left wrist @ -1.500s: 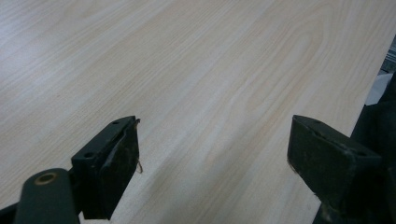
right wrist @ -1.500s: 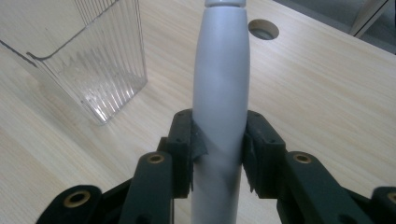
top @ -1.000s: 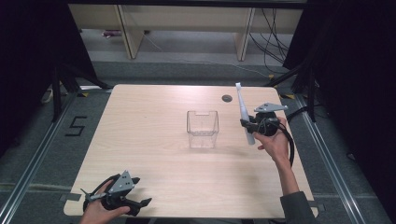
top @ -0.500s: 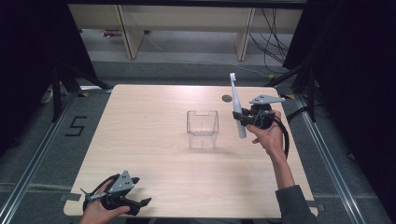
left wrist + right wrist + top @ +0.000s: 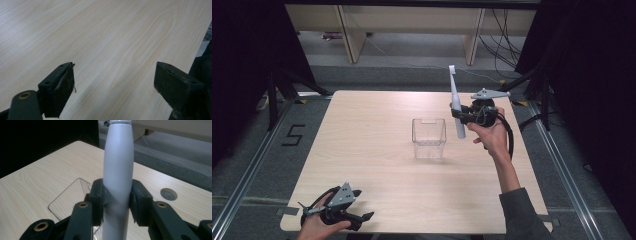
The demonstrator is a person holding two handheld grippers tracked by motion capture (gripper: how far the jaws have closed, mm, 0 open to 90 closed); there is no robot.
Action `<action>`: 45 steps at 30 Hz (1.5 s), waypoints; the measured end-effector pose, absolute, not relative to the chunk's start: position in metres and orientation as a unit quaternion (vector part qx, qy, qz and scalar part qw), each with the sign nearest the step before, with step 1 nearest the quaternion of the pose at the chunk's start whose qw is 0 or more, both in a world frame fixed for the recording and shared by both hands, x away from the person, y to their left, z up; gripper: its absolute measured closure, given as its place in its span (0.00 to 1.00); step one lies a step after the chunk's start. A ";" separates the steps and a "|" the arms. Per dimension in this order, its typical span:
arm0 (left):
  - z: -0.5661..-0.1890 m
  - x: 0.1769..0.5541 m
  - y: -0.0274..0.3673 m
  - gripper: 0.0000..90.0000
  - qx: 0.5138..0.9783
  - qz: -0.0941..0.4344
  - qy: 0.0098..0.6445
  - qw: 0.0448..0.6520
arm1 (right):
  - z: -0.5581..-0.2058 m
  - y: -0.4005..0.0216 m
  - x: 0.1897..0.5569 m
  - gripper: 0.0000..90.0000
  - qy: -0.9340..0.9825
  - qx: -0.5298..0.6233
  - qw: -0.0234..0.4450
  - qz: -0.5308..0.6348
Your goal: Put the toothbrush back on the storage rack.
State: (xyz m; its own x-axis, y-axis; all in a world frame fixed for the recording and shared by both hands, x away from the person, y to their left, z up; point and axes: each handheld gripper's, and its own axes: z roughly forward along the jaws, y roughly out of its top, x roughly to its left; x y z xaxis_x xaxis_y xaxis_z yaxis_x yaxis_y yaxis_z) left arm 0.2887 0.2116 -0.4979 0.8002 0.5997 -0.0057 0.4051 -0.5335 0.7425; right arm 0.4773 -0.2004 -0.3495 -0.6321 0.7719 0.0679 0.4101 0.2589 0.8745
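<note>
A grey electric toothbrush (image 5: 456, 102) stands nearly upright in the air, head up, with my right gripper (image 5: 460, 114) shut on its handle. In the right gripper view both black jaws press on the grey toothbrush handle (image 5: 117, 177). It hangs just right of a clear plastic box (image 5: 429, 136) at the middle of the wooden table (image 5: 362, 145); the clear plastic box (image 5: 71, 197) lies below and beyond the jaws. My left gripper (image 5: 364, 218) rests at the table's front left corner, open, with bare wood between its jaws (image 5: 113, 85).
A round cable hole (image 5: 168, 194) sits in the tabletop near the far right edge. Dark floor and metal rails (image 5: 247, 165) surround the table. Shelving legs (image 5: 347, 35) stand behind it.
My right gripper has lifted the toothbrush and carried it left, closer to the clear box. The left gripper has stayed put.
</note>
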 end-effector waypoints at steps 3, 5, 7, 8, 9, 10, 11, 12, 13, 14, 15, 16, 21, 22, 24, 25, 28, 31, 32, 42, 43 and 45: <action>-0.498 0.288 0.211 0.18 0.866 0.126 0.291 0.388 | -0.347 -0.195 0.481 0.74 0.772 0.372 0.194 0.477; -0.497 0.289 0.212 0.18 0.867 0.125 0.287 0.388 | -0.345 -0.194 0.482 0.74 0.775 0.370 0.200 0.472; -0.498 0.288 0.210 0.18 0.862 0.121 0.293 0.396 | -0.343 -0.188 0.483 0.74 0.771 0.375 0.187 0.480; -0.498 0.288 0.211 0.18 0.866 0.123 0.289 0.388 | -0.341 -0.183 0.485 0.74 0.775 0.369 0.189 0.478; -0.498 0.288 0.211 0.18 0.865 0.124 0.291 0.389 | -0.341 -0.180 0.486 0.74 0.774 0.365 0.194 0.479; -0.498 0.289 0.212 0.18 0.867 0.125 0.289 0.386 | -0.341 -0.180 0.486 0.74 0.774 0.365 0.194 0.479; -0.498 0.289 0.212 0.18 0.867 0.126 0.288 0.387 | -0.339 -0.176 0.487 0.74 0.778 0.356 0.197 0.478; -0.498 0.289 0.212 0.18 0.867 0.126 0.288 0.387 | -0.339 -0.176 0.487 0.74 0.778 0.356 0.197 0.478; -0.498 0.288 0.211 0.18 0.865 0.125 0.289 0.390 | -0.339 -0.170 0.488 0.74 0.781 0.352 0.188 0.480; -0.498 0.289 0.211 0.18 0.866 0.126 0.287 0.389 | -0.339 -0.166 0.489 0.74 0.779 0.349 0.190 0.485; -0.498 0.289 0.211 0.18 0.866 0.125 0.288 0.390 | -0.339 -0.164 0.489 0.74 0.783 0.344 0.183 0.485; -0.498 0.289 0.211 0.18 0.866 0.125 0.288 0.390 | -0.339 -0.164 0.489 0.74 0.783 0.344 0.183 0.485; -0.498 0.288 0.211 0.18 0.863 0.126 0.291 0.393 | -0.346 -0.152 0.493 0.74 0.791 0.342 0.177 0.475; -0.498 0.288 0.211 0.18 0.863 0.126 0.291 0.393 | -0.348 -0.150 0.494 0.74 0.794 0.338 0.175 0.474; -0.498 0.288 0.211 0.18 0.865 0.126 0.288 0.392 | -0.350 -0.149 0.496 0.74 0.794 0.333 0.182 0.475; -0.498 0.288 0.211 0.18 0.865 0.125 0.289 0.390 | -0.353 -0.144 0.497 0.74 0.795 0.334 0.167 0.478; -0.499 0.288 0.211 0.18 0.865 0.124 0.290 0.390 | -0.355 -0.141 0.499 0.74 0.800 0.330 0.165 0.473; -0.498 0.288 0.211 0.18 0.866 0.126 0.288 0.390 | -0.360 -0.134 0.500 0.74 0.807 0.330 0.158 0.464; -0.498 0.288 0.211 0.18 0.864 0.126 0.289 0.392 | -0.360 -0.134 0.500 0.74 0.807 0.330 0.158 0.464; -0.498 0.288 0.211 0.18 0.865 0.124 0.288 0.391 | -0.373 -0.124 0.506 0.74 0.823 0.322 0.161 0.440; -0.499 0.289 0.211 0.18 0.865 0.128 0.284 0.393 | -0.378 -0.123 0.507 0.74 0.822 0.320 0.162 0.442; -0.499 0.288 0.211 0.18 0.865 0.124 0.290 0.391 | -0.382 -0.122 0.507 0.74 0.827 0.322 0.156 0.433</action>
